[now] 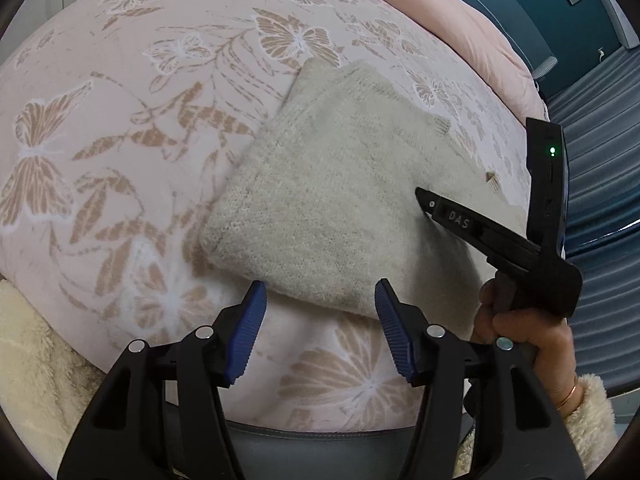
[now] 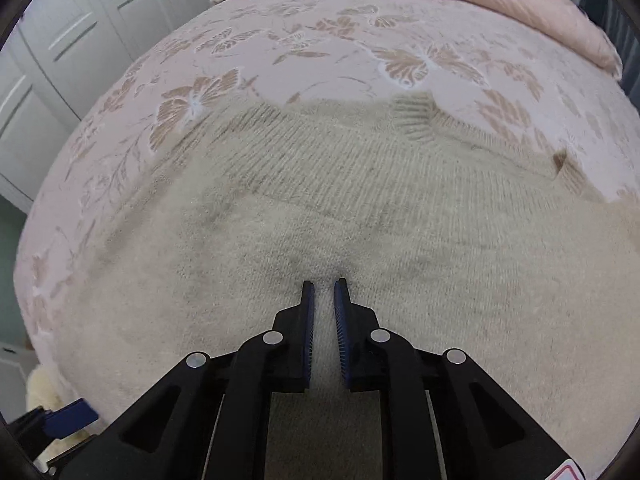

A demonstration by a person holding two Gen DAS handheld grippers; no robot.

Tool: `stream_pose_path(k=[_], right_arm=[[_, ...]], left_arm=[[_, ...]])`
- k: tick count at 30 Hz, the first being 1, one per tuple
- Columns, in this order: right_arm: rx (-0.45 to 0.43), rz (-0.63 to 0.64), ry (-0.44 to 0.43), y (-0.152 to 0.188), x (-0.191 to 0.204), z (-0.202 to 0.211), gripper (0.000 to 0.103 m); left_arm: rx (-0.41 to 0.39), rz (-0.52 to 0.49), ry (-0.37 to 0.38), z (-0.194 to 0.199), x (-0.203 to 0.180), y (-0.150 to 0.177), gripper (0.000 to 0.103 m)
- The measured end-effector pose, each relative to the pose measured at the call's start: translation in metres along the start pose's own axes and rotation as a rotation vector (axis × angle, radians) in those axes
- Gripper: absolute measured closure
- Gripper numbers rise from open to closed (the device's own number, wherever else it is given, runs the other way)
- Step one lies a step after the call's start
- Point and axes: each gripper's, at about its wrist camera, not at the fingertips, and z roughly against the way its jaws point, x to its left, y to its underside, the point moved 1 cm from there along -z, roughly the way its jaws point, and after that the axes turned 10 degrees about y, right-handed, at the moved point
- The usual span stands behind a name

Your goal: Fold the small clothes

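Sweater lay folded on the bedspread, left gripper gaping empty, right gripper nearly closed, pinching nothing.

Soft, even daylight with faint shadows beneath the jaws; heavy fisheye bending and dark corners at the edges; the knit ahead of the right jaws is motion-blurred.

Cream sweater on pink bedspread (tan butterflies).
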Motion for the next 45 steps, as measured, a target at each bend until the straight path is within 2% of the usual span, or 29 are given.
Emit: stream_pose_path(k=[2,4,5,7,9,11,12,13,14,15,16,17,18,19,20,22,23,24,25,29,35,37,39,40,41,42,43,44,45], right_arm=[[-0.006,-0.037,-0.035,-0.006,-0.007,0.015,0.089],[-0.063,-0.107,-0.097,-0.004,-0.034,0.040,0.091],[-0.093,-0.149,-0.080,0.002,-0.055,0.053,0.091],[-0.135,-0.235,-0.005,0.020,-0.106,0.070,0.091],[-0.129,-0.338,0.105,0.051,-0.169,0.077,0.091],[-0.071,-0.445,0.215,0.092,-0.234,0.071,0.091],[-0.027,-0.502,0.290,0.115,-0.265,0.065,0.094],[0.014,-0.557,0.330,0.139,-0.293,0.056,0.102],[0.074,-0.596,0.362,0.161,-0.314,0.044,0.099],[0.147,-0.609,0.389,0.180,-0.327,0.030,0.102],[0.094,-0.632,0.330,0.190,-0.335,0.033,0.103],[0.087,-0.654,0.315,0.192,-0.337,0.040,0.102],[0.076,-0.671,0.335,0.188,-0.336,0.052,0.097],[0.019,-0.684,0.330,0.182,-0.331,0.068,0.095],[-0.051,-0.673,0.291,0.170,-0.323,0.084,0.095],[-0.124,-0.576,0.257,0.139,-0.300,0.102,0.092],[-0.148,-0.509,0.269,0.123,-0.290,0.106,0.086],[-0.164,-0.459,0.286,0.110,-0.285,0.105,0.064],[-0.177,-0.438,0.297,0.099,-0.285,0.100,0.051],[-0.111,-0.397,0.330,0.062,-0.301,0.059,0.051],[-0.087,-0.398,0.218,0.031,-0.299,0.037,0.048],[-0.069,-0.343,0.243,0.022,-0.290,0.026,0.037],[-0.030,-0.296,0.265,0.017,-0.283,0.008,0.037],[-0.013,-0.293,0.271,0.018,-0.282,0.002,0.041],[-0.002,-0.299,0.259,0.020,-0.281,-0.002,0.051],[0.000,-0.309,0.238,0.022,-0.280,-0.004,0.083],[0.000,-0.316,0.230,0.023,-0.280,-0.002,0.095],[-0.027,-0.320,0.214,0.024,-0.280,0.007,0.096],[-0.083,-0.330,0.181,0.023,-0.280,0.021,0.096]], left_arm=[[0.003,-0.026,-0.001,0.001,-0.008,0.002,0.048],[0.005,-0.055,-0.012,0.004,-0.015,0.004,0.043],[0.001,-0.065,-0.018,0.005,-0.016,0.004,0.042],[-0.001,-0.081,-0.032,0.005,-0.018,0.004,0.042],[0.001,-0.087,-0.038,0.003,-0.020,0.004,0.042],[-0.003,-0.104,-0.045,0.000,-0.025,0.006,0.042],[-0.007,-0.110,-0.050,-0.001,-0.028,0.007,0.042],[-0.010,-0.114,-0.051,-0.003,-0.032,0.008,0.042],[-0.011,-0.117,-0.047,-0.004,-0.036,0.010,0.042],[-0.008,-0.121,-0.045,-0.007,-0.041,0.011,0.042],[-0.004,-0.129,-0.048,-0.009,-0.047,0.013,0.042],[-0.002,-0.141,-0.053,-0.010,-0.053,0.015,0.042],[-0.002,-0.160,-0.055,-0.010,-0.060,0.017,0.041],[-0.003,-0.181,-0.058,-0.009,-0.065,0.019,0.039],[-0.006,-0.199,-0.064,-0.008,-0.070,0.021,0.033],[-0.015,-0.218,-0.068,-0.005,-0.076,0.023,0.031],[-0.012,-0.220,-0.069,-0.005,-0.078,0.024,0.031],[-0.007,-0.218,-0.070,-0.004,-0.078,0.024,0.031],[-0.006,-0.216,-0.073,-0.003,-0.078,0.024,0.031],[-0.030,-0.231,-0.091,0.005,-0.080,0.016,0.030],[-0.134,-0.244,-0.090,-0.005,-0.078,-0.078,0.020],[-0.113,-0.275,-0.145,-0.031,-0.076,-0.112,0.016],[-0.061,-0.283,-0.215,-0.065,-0.068,-0.137,0.016],[-0.031,-0.271,-0.246,-0.083,-0.061,-0.146,0.016],[-0.006,-0.249,-0.262,-0.095,-0.053,-0.152,0.024],[0.025,-0.217,-0.246,-0.107,-0.045,-0.156,0.054],[0.068,-0.182,-0.209,-0.115,-0.038,-0.158,0.071],[0.077,-0.153,-0.162,-0.116,-0.036,-0.161,0.088],[0.059,-0.158,-0.138,-0.111,-0.041,-0.163,0.090]])
